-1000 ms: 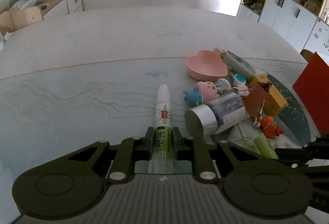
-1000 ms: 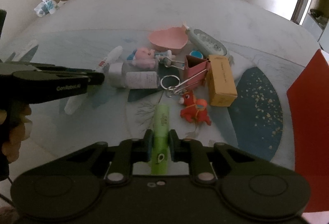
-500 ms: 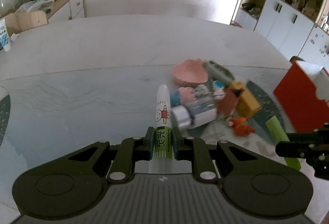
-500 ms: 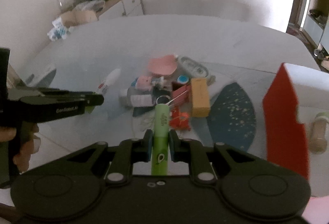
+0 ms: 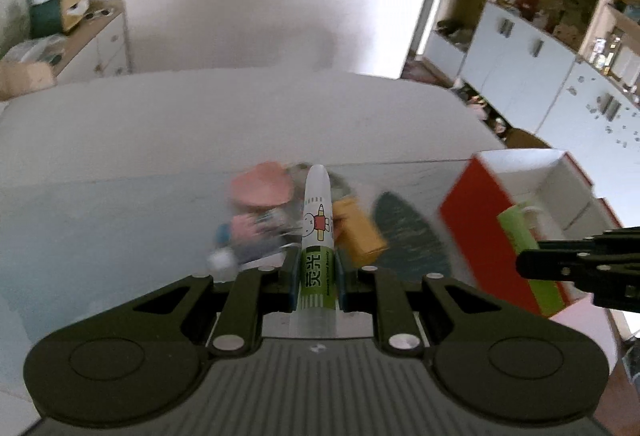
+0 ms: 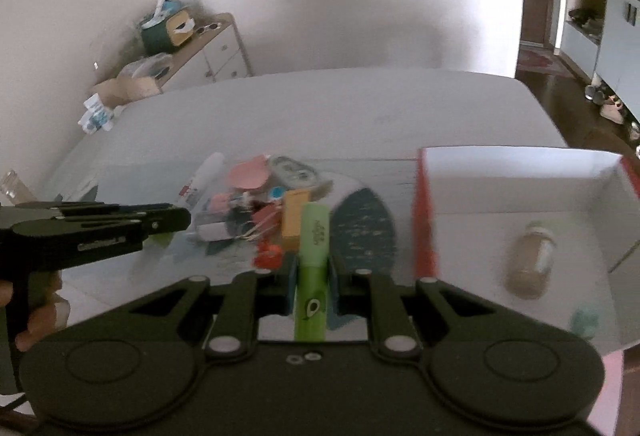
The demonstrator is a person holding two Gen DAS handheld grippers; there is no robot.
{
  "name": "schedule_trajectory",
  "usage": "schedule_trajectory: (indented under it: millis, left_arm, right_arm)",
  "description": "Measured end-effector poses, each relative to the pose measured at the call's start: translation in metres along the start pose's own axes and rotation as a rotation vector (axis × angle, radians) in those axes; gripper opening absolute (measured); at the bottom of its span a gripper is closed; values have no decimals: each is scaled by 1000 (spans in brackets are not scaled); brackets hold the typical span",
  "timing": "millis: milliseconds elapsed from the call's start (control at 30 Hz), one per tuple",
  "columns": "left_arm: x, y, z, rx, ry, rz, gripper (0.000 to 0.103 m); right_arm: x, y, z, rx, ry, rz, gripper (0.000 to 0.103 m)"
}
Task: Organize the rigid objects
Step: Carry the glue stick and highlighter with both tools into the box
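Observation:
My left gripper [image 5: 316, 272] is shut on a white glue stick with a green label [image 5: 317, 228], held above the table. My right gripper [image 6: 312, 280] is shut on a light green tube [image 6: 314, 248] with an avocado print. The same tube [image 5: 524, 240] shows at the right of the left wrist view, in front of the red box [image 5: 480, 220]. The box [image 6: 426, 220] is white inside, and a brown bottle [image 6: 532, 260] lies in it. A blurred pile of small objects [image 6: 256, 204] lies on the table beyond both grippers. The left gripper [image 6: 168, 220] juts in from the left of the right wrist view.
The pile holds a pink heart-shaped dish [image 5: 262, 188], a yellow box [image 5: 358, 232], a red toy [image 6: 266, 256] and a pink and blue figure [image 5: 240, 230]. A dark blue mat [image 6: 364, 224] lies beside the red box. A cabinet [image 6: 208, 52] stands behind the table; a hand [image 6: 36, 316] grips the left tool.
Both grippers have risen from the table and moved right, each carrying its object. The pile now looks smaller and farther. The red box's white inside and the bottle have come into view.

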State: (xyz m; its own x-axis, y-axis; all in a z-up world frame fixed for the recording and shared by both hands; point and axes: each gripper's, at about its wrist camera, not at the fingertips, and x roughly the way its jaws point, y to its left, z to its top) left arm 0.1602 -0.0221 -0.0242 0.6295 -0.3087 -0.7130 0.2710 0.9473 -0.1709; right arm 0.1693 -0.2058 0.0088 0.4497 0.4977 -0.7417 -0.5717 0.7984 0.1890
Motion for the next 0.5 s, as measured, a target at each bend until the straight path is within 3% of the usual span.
schedule_trajectory:
  millis: [500]
  left_arm:
    - [28, -142, 21, 96, 1, -103, 17]
  right_arm:
    - [-39, -117, -11, 42, -36, -77, 16]
